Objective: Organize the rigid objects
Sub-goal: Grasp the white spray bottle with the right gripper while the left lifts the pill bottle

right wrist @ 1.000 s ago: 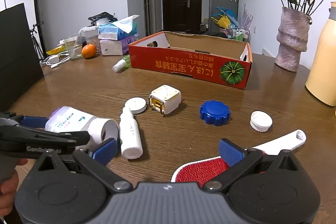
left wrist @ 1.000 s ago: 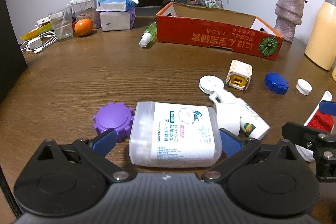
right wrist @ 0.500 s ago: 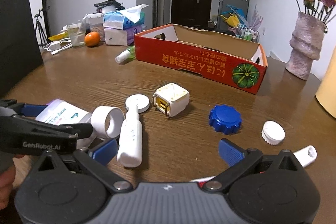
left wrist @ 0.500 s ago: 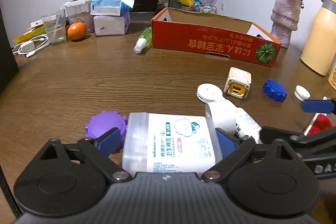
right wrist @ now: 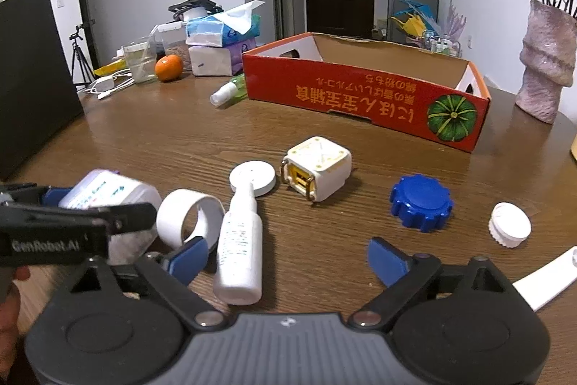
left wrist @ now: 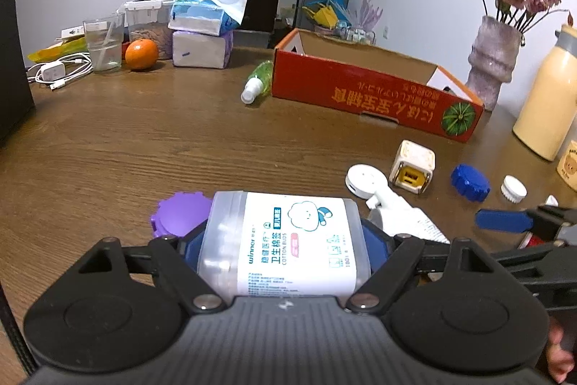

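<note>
My left gripper (left wrist: 283, 240) has its jaws closing, and both blue pads touch the ends of a clear cotton bud box (left wrist: 288, 233) lying on the table. A purple lid (left wrist: 180, 213) sits just left of the box. My right gripper (right wrist: 288, 258) hangs low over the table with its jaws closing. A white spray bottle (right wrist: 238, 251) lies between its fingers, near the left pad, and neither pad presses on it. A white tape roll (right wrist: 189, 219) stands beside the bottle. The open red cardboard box (right wrist: 360, 96) sits further back.
On the wooden table (right wrist: 162, 139) lie a white disc (right wrist: 252, 177), a cube charger (right wrist: 317, 168), a blue lid (right wrist: 420, 202), a white cap (right wrist: 510, 224) and a brush handle (right wrist: 541, 280). A green spray bottle (right wrist: 227, 92), tissue packs (right wrist: 220, 38), an orange (right wrist: 168, 67) and a vase (right wrist: 544, 60) stand behind.
The left jaws have come in onto the cotton bud box. The right gripper has shifted left, off the red brush and over the white spray bottle, and its jaws have narrowed.
</note>
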Available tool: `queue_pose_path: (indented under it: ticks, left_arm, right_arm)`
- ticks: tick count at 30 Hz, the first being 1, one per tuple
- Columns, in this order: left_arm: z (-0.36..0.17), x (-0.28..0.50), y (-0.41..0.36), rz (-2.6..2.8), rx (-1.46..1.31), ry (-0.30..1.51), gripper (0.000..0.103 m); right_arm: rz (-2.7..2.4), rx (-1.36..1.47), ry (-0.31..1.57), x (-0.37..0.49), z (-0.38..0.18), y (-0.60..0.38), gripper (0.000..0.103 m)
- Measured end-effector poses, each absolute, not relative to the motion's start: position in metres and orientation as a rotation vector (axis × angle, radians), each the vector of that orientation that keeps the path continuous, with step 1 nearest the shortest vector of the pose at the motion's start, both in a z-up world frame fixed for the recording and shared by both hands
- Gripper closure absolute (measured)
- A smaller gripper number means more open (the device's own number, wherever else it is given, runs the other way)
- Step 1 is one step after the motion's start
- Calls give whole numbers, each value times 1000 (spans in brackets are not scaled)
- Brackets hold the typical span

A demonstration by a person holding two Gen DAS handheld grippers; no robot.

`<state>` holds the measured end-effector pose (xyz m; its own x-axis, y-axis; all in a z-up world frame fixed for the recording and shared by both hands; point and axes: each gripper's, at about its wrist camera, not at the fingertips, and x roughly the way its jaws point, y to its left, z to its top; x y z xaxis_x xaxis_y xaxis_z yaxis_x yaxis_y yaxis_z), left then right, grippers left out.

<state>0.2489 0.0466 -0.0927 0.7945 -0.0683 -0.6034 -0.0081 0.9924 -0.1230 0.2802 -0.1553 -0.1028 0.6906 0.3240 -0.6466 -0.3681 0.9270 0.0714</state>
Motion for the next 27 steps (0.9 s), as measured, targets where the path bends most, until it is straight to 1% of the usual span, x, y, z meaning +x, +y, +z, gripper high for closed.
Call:
queue_pose_path:
  ticks: [3,4,7,13,15,18,27]
  left_arm:
    - [-90,246,47,-45,-128,630,20]
    - [-89,245,48,-50,-131,622,20]
    - [-87,243,48,-58,-136,607,20]
    - [-84,239,54,-42,-155,584,20]
    - [-83,239,54,-40,-155,580,20]
    - [-81,238,53,-39,-154,576,20]
    - [-71,235,52,-45,-144,559,20]
  right_arm:
    - [402,-75,716,281,-105,-152,28]
    - [407,-73,720,282,-106,-151,30]
    - [424,-83,719,283,-108,-146,45]
    - [444,-109,718,284,-110,-135,60]
    - [446,-110,716,285,-110,-133,64]
    - [446,-123,710,285,-110,-129,73]
    - [424,-81,705,285,-107,-132,76]
